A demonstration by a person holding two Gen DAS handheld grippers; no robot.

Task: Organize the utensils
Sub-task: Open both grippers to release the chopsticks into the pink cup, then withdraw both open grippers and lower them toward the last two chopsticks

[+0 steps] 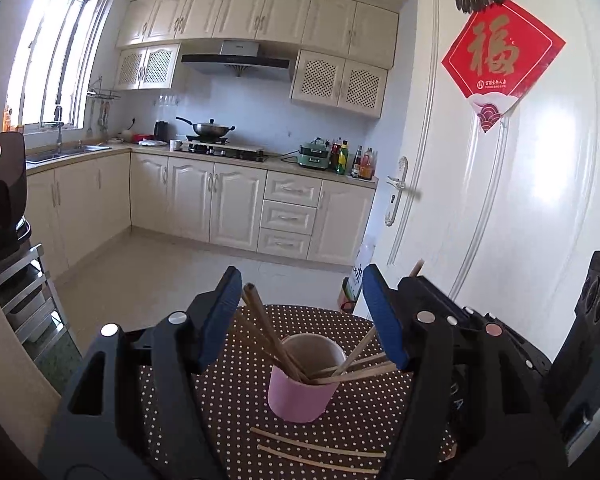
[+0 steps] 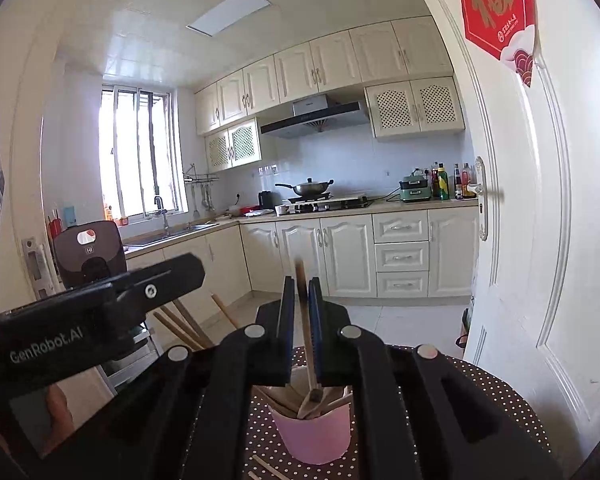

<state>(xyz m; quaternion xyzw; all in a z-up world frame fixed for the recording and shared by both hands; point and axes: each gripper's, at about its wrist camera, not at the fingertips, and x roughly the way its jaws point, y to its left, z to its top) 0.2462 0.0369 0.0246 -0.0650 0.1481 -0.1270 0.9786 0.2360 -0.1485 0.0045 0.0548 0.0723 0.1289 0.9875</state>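
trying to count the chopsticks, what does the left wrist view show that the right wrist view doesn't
Only the left wrist view shows the left gripper open around the pink cup, and both loose chopsticks lying whole on the dotted tablecloth in front of the cup.

Only the right wrist view shows the right gripper shut on one chopstick, its lower end inside the cup, and a ceiling light panel.

Both show the cup holding several chopsticks, the tablecloth, the wok on the stove and the red door decoration.
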